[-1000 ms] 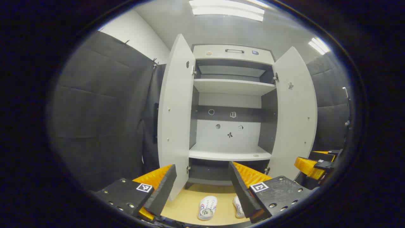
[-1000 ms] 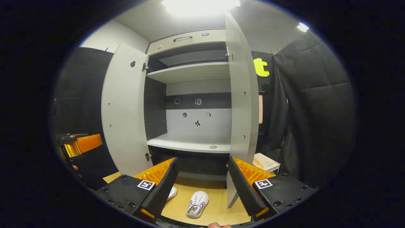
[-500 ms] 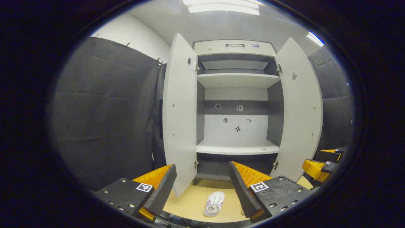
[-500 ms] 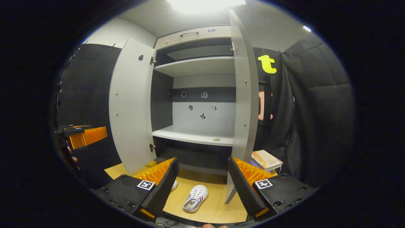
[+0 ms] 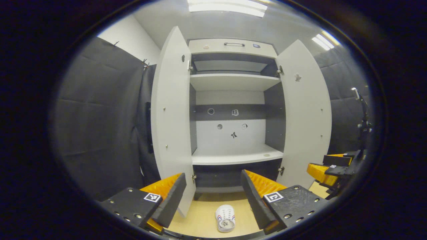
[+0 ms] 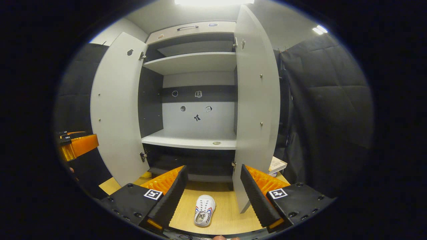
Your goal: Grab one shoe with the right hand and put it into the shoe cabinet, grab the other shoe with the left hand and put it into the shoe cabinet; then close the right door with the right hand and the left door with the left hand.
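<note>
Shoe (image 6: 204, 215) on floor between spread fingers of right tool (image 6: 213, 195).

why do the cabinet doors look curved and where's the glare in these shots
Left gripper view: fisheye distortion bows the left door and right door outward; ceiling lights are bright but keep their shape. Right gripper view: the ceiling light blows out to white glare; the door bends too. Both are sharp; the shoe shows no blur.

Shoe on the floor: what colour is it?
The shoe is white with red-and-blue side stripes; right gripper view.
</note>
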Motion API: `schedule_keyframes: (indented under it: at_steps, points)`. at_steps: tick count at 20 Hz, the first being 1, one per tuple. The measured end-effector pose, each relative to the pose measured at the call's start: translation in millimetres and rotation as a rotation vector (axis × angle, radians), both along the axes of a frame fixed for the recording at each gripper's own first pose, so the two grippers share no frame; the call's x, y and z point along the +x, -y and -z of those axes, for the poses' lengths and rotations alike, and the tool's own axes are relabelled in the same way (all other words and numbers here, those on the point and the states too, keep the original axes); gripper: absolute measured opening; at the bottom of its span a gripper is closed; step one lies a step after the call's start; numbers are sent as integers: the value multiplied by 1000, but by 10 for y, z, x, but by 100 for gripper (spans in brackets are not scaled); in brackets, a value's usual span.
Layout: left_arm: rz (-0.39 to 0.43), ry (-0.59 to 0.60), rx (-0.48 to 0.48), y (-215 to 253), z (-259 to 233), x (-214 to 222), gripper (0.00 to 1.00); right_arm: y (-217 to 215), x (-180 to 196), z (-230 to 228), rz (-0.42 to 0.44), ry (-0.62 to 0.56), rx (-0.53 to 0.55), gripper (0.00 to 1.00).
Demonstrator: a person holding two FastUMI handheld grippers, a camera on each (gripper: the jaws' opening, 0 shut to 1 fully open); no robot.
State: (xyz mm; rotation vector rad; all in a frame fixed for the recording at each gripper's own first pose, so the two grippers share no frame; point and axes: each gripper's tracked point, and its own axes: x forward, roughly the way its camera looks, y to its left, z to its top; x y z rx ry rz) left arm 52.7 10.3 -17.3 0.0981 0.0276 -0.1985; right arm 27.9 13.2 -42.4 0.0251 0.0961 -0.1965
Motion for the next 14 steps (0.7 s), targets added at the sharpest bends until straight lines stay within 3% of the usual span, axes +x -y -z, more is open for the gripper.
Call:
schedule_keyframes:
  at_steps: [3, 7, 8, 9, 10, 11, 14]
  points:
    - [90, -40, -15, 28, 181, 99, 94, -111, 45, 69, 62, -27, 13, 100]
    - [227, -71, -29, 92, 359, 168, 95, -324, 110, 131, 85, -36, 66, 100]
    - [255, -70, -18, 97, 392, 179, 95, -337, 126, 140, 93, -40, 70, 95]
    - [286, -66, -9, 112, 430, 177, 95, -341, 138, 154, 105, -49, 64, 99]
    - [314, -59, -2, 120, 460, 161, 95, -341, 151, 175, 115, -67, 49, 95]
    - [329, -57, 4, 108, 507, 153, 95, -347, 160, 206, 119, -94, 33, 99]
    - [351, -119, -65, 57, 695, 85, 95, -475, 216, 324, 87, -154, 55, 95]
